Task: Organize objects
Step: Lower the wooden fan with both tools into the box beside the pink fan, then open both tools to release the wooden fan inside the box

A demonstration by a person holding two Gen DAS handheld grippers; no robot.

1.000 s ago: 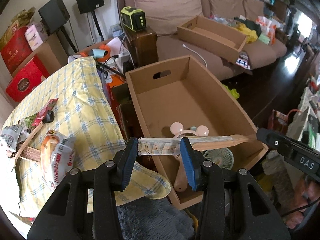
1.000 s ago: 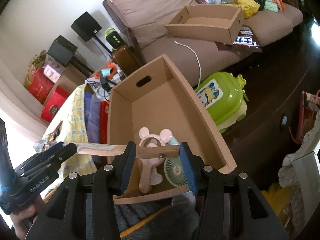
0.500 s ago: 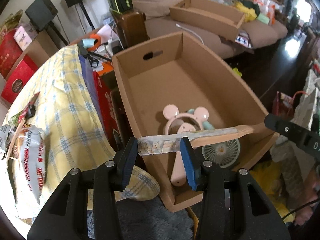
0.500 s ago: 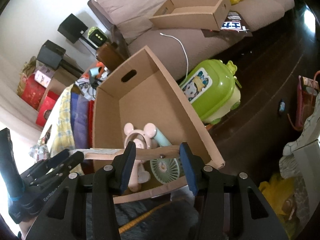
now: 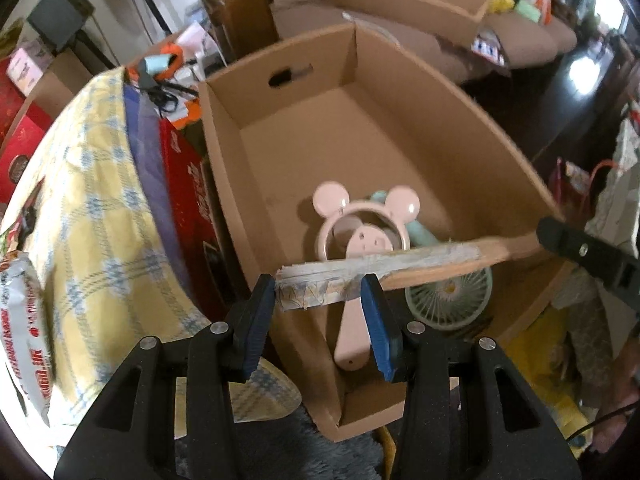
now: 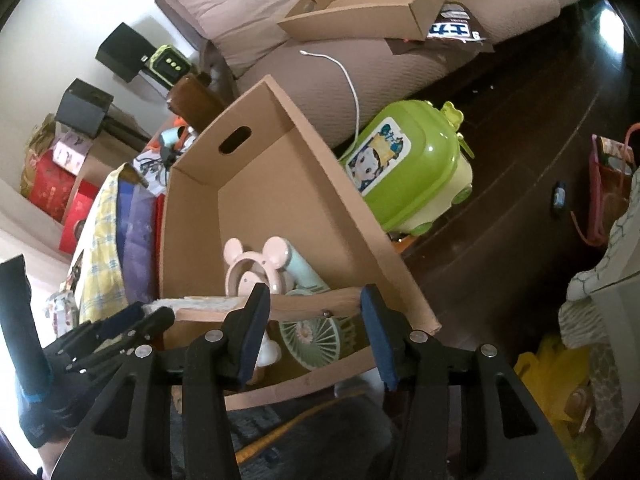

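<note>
A folded paper-and-wood fan [image 5: 384, 266] hangs level over the near end of an open cardboard box [image 5: 400, 92]. My left gripper [image 5: 320, 294] is shut on its taped paper end, which fills the gap between the blue pads. My right gripper [image 6: 312, 304] is shut on the wooden handle end [image 6: 316, 302]. In the right wrist view the left gripper [image 6: 156, 316] shows at the fan's far end. Inside the box [image 6: 320, 184] lie a pink mouse-eared hand fan [image 5: 360, 220] and a mint green round fan [image 5: 448, 300].
A table with a yellow checked cloth [image 5: 92, 208] and a snack packet [image 5: 24, 320] stands left of the box, with a red carton [image 5: 188, 184] between them. A green child's suitcase [image 6: 404, 160] sits right of the box. A shallow cardboard tray [image 6: 372, 4] lies on the sofa.
Both grippers have sunk toward the box with the folded fan held between them. The box and the fans inside it now look larger and closer.
</note>
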